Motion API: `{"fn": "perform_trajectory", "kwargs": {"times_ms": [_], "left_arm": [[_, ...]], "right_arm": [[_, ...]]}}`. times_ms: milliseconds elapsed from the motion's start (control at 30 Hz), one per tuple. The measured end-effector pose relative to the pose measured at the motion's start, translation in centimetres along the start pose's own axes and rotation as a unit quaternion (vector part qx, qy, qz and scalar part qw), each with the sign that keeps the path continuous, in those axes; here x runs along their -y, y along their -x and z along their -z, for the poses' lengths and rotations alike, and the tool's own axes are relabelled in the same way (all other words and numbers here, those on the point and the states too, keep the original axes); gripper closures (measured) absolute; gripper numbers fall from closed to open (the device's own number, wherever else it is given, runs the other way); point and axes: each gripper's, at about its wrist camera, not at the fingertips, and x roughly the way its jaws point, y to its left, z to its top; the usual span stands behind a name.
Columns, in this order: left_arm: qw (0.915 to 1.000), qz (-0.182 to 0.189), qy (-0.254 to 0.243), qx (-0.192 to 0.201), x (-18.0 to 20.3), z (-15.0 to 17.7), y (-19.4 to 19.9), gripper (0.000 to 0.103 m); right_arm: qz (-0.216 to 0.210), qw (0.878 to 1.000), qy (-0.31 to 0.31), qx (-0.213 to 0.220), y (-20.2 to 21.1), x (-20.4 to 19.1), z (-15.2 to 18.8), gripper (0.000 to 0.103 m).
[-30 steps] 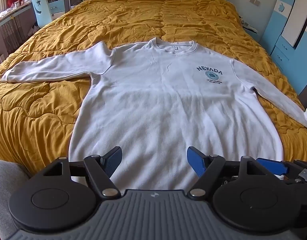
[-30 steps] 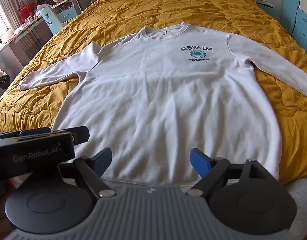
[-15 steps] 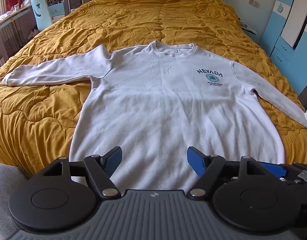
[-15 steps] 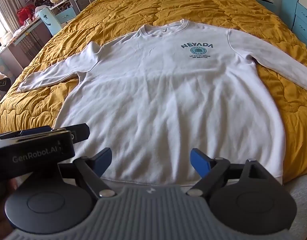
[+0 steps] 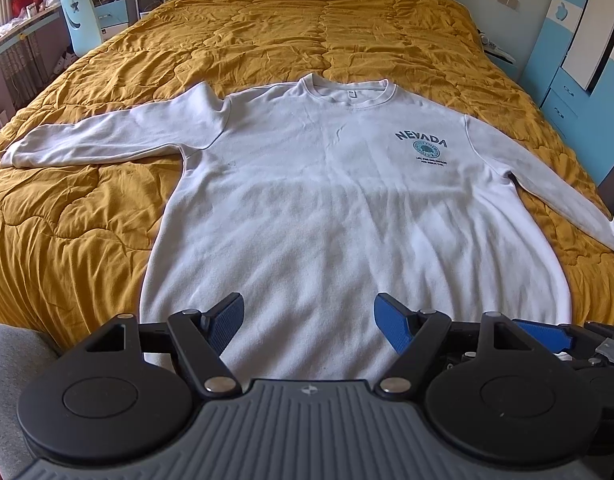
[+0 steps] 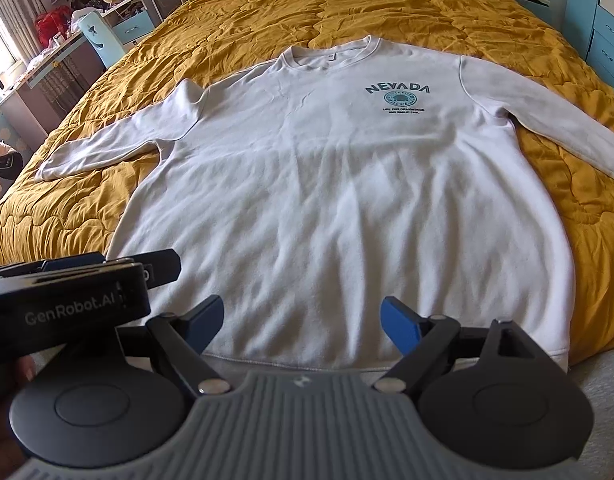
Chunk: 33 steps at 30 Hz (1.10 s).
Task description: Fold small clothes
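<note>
A white long-sleeved sweatshirt lies face up and spread flat across the centre of both views, collar toward the top of the frame, hem at the bottom edge just above the gripper bodies. A dark "NEVADA" print sits right of centre on the chest. One sleeve runs out to the left of the frame; the other sleeve slants toward the right edge. The fabric appears to be thick, soft fleece: light, limp, not slippery, and likely to drape and crease wherever it is lifted. Good points of hold would be the hem corners, the shoulder seams or the sleeve cuffs, pinching one layer edge so that the panel folds over cleanly. The garment rests on a mustard quilted bedspread, itself soft and yielding, so pressing down would give little support.

The left gripper is held at the bottom centre of its view with blue pads spread wide and nothing between them; the right gripper is likewise wide apart and empty above the hem. In the right wrist view the left gripper shows at the lower left.

Compared with the earlier frames, the sweatshirt lies as before and both grippers are as wide as before; the views have shifted only slightly. No fold has been begun.
</note>
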Motion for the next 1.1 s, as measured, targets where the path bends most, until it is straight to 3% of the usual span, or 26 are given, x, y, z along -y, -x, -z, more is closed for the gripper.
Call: {"fn": "perform_trajectory", "kwargs": {"times_ms": [367, 1100], "left_arm": [[0.9999, -0.008, -0.004, 0.006, -0.4, 0.1, 0.1, 0.016], [0.9997, -0.012, 0.011, -0.020, -1.0, 0.7, -0.6, 0.016]], "right_arm": [[-0.003, 1.000, -0.005, -0.004, -0.1, 0.0, -0.1, 0.021], [0.003, 1.000, 0.000, -0.018, -1.0, -0.4, 0.3, 0.022]]}}
